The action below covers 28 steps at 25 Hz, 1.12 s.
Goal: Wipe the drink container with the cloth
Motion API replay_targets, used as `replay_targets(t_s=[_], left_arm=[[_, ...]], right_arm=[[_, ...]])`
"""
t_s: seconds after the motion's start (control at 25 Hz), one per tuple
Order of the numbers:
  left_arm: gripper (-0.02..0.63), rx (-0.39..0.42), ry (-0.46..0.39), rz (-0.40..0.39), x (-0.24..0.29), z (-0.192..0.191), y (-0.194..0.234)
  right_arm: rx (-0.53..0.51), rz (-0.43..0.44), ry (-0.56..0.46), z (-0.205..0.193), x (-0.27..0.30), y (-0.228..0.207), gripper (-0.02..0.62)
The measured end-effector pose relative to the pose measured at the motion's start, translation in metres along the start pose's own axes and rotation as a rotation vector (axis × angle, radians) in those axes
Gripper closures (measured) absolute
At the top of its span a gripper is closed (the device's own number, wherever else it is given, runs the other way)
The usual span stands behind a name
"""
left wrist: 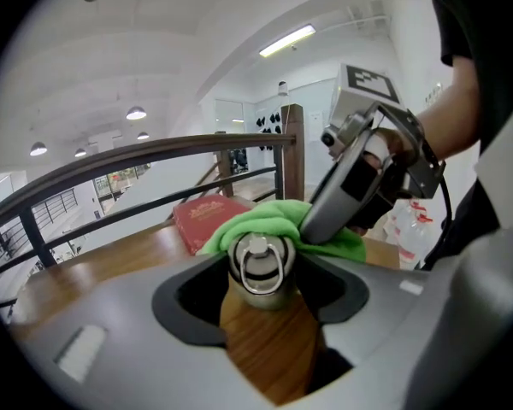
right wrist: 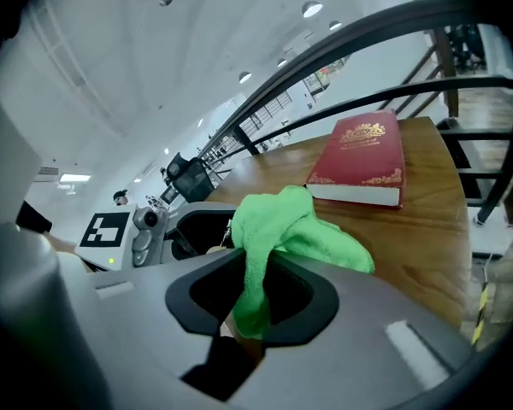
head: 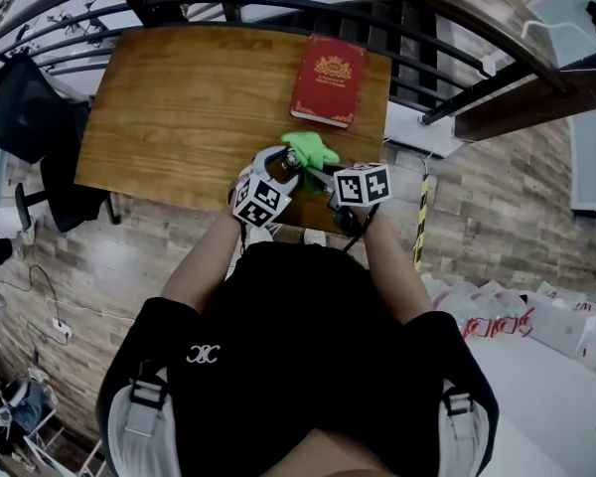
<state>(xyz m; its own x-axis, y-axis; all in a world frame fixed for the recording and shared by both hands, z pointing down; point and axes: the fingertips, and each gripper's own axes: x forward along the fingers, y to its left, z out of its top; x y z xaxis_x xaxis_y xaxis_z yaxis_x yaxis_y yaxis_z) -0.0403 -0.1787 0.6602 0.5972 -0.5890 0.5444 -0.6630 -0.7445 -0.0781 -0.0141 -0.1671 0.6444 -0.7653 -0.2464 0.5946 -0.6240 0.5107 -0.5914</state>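
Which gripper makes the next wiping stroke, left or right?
Right: the right gripper is shut on the green cloth, which lies against the drink container. The left gripper grips that container, likely just steadying it.

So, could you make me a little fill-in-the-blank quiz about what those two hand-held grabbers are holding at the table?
The cloth pinched in the right gripper is ___ in colour.
The metal drink container sits clamped between the jaws of the ___ gripper.
The closed book lying on the wooden table has a ___ cover.
Missing words: green; left; red.
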Motion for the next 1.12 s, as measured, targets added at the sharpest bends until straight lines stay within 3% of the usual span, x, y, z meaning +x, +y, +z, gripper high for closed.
replay_targets(t_s=[0.28,0.72,1.12], left_arm=[[0.310,-0.026,0.000,-0.003,0.003,0.001,0.005],[0.310,-0.131,-0.025,0.002,0.004,0.001,0.016],[0.310,-0.166,-0.021,0.029,0.007,-0.006,0.028]], right_arm=[[0.069,-0.024,-0.023,-0.003,-0.001,-0.014,0.534],[0.077,-0.097,0.136,-0.050,0.024,-0.038,0.534],[0.057,-0.301,0.156,-0.042,0.032,-0.083,0.534]])
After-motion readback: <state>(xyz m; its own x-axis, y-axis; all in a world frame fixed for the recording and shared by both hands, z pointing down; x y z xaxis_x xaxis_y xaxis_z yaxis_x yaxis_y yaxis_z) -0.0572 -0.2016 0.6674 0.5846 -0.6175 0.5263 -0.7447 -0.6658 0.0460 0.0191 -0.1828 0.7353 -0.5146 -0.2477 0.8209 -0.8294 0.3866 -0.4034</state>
